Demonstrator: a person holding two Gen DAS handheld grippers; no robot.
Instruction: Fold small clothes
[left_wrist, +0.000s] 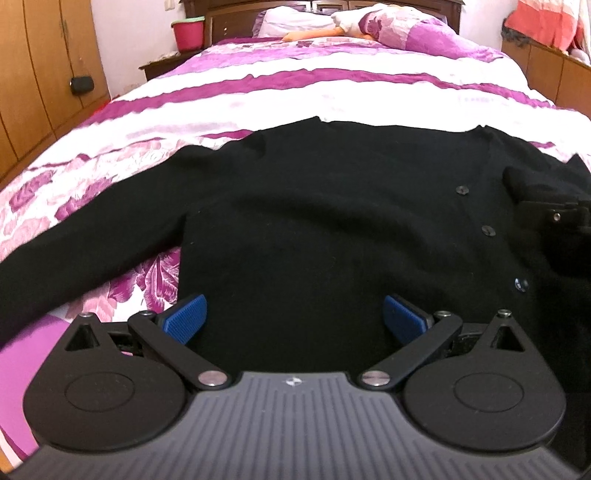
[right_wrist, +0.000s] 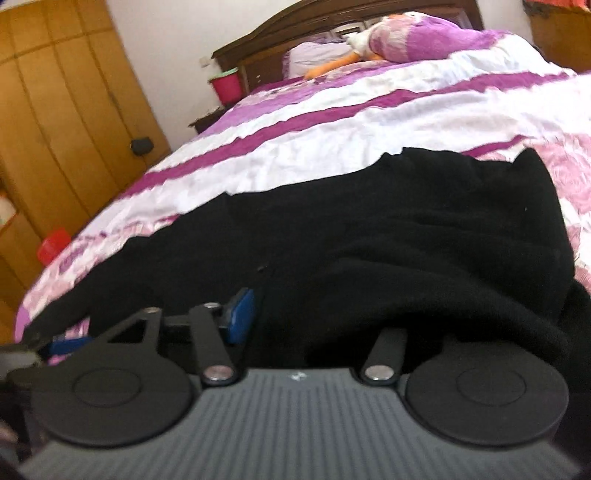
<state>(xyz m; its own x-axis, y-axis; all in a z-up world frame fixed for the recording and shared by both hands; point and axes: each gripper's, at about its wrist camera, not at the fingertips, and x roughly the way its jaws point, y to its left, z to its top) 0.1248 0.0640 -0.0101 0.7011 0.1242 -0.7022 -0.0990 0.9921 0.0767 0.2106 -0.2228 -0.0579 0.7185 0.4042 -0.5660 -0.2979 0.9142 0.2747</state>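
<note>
A black buttoned cardigan (left_wrist: 314, 221) lies spread on the bed, its left sleeve stretched toward the near left. My left gripper (left_wrist: 294, 314) is open, its blue pads just above the cardigan's bottom hem. In the right wrist view the cardigan (right_wrist: 406, 229) is bunched, with a fold draped over my right gripper (right_wrist: 314, 317). Only its left blue pad (right_wrist: 242, 314) shows; the right finger is hidden under cloth. The right gripper also shows at the right edge of the left wrist view (left_wrist: 561, 216), holding cloth.
The bed has a purple and white floral cover (left_wrist: 295, 92) with pillows (left_wrist: 388, 26) at the headboard. A wooden wardrobe (left_wrist: 33, 74) stands on the left, and a nightstand with a pink bucket (left_wrist: 188, 33) beside the bed.
</note>
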